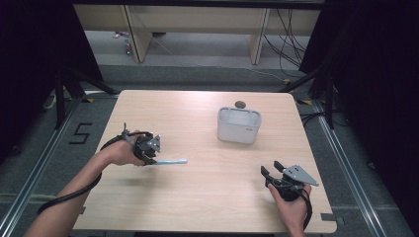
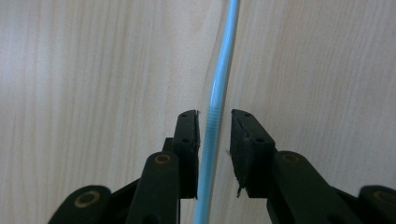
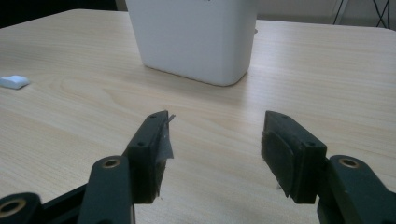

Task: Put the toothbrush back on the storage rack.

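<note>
Straddling blue toothbrush (image 2: 215, 107), left gripper (image 2: 215, 140) jaws unclosed, wooden table (image 1: 207, 197)

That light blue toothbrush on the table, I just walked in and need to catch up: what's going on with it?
A person works at a wooden table with a hand-held gripper in each hand. The left hand-held gripper straddles the handle of the light blue toothbrush, which lies flat on the wood; a gap shows on one side, so it is not clamped yet. The right hand-held gripper rests open, pointing toward the white holder standing farther back.
</note>
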Action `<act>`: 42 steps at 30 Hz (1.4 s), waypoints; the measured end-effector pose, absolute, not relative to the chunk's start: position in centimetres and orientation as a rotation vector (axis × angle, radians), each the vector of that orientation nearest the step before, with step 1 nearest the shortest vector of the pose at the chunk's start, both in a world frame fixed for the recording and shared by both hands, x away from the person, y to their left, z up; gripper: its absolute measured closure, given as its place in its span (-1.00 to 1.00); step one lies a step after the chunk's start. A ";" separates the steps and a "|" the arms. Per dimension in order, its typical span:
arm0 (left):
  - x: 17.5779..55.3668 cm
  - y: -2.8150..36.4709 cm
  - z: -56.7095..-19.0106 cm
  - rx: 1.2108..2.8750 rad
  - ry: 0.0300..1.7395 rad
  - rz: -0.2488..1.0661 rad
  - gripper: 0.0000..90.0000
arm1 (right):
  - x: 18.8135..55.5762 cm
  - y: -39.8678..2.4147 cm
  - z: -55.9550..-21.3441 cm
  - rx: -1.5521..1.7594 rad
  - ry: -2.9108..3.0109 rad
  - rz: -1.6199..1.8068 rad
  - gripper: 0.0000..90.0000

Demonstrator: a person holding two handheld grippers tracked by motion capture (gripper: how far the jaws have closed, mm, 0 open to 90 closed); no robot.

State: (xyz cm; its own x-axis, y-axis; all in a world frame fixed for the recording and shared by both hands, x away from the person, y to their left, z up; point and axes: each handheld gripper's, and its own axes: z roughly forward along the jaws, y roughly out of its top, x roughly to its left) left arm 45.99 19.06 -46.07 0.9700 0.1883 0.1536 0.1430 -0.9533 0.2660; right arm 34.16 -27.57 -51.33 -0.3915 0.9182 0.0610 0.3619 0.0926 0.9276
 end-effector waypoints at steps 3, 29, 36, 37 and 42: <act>46.4 18.9 -46.3 2.894 0.232 0.252 0.59 | 34.2 -27.6 -51.3 1.254 1.815 1.287 -0.05; 47.7 18.2 -47.8 3.030 0.142 0.153 0.63 | 34.1 -27.3 -51.4 1.290 1.810 1.300 -0.06; 47.7 18.0 -47.9 3.051 0.119 0.120 0.66 | 34.1 -27.3 -51.4 1.287 1.810 1.302 -0.06; 47.7 17.9 -47.9 3.056 0.111 0.115 0.68 | 34.1 -27.3 -51.4 1.286 1.810 1.304 -0.06; 47.6 17.7 -47.9 3.072 0.083 0.121 0.75 | 34.1 -27.3 -51.4 1.286 1.811 1.304 -0.06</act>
State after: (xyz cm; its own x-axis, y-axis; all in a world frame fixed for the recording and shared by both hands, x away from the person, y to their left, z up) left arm 47.64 17.67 -47.91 0.9955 0.0565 0.0766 0.0513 -0.9963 0.0683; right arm 34.08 -27.30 -51.40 -0.3846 0.9188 0.0890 0.3756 0.0677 0.9243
